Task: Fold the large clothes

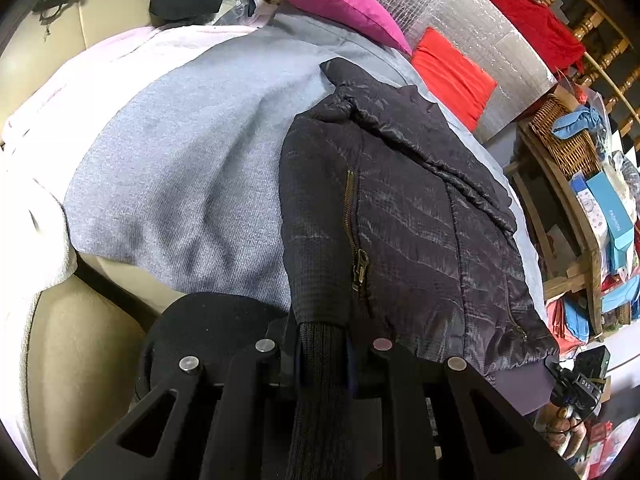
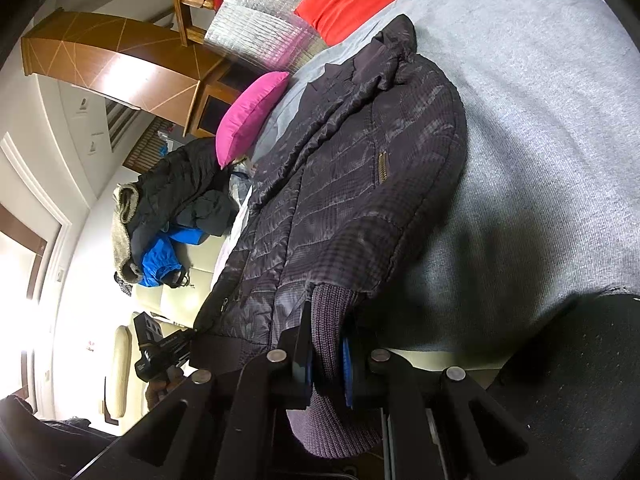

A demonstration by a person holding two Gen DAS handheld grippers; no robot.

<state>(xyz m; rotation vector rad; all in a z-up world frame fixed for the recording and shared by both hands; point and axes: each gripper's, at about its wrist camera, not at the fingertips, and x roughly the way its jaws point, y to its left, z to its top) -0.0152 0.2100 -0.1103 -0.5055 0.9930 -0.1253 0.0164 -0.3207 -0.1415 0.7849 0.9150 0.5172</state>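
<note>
A dark quilted jacket point(image 1: 404, 216) with a brass pocket zipper lies spread on a grey blanket point(image 1: 180, 168); it also shows in the right wrist view point(image 2: 344, 184). My left gripper point(image 1: 322, 356) is shut on the jacket's ribbed knit cuff point(image 1: 320, 384) at its near edge. My right gripper point(image 2: 326, 352) is shut on the other ribbed knit cuff point(image 2: 332, 360). The right gripper is seen small at the jacket's far corner in the left wrist view point(image 1: 576, 384), and the left one likewise in the right wrist view point(image 2: 156, 348).
A pink cushion point(image 1: 340, 0) and a red cushion point(image 1: 452, 76) lie at the blanket's far end. A pile of dark and blue clothes point(image 2: 172, 216) sits on the beige sofa point(image 1: 76, 360). A wooden shelf point(image 1: 576, 208) with boxes and a wicker basket stands beside the bed.
</note>
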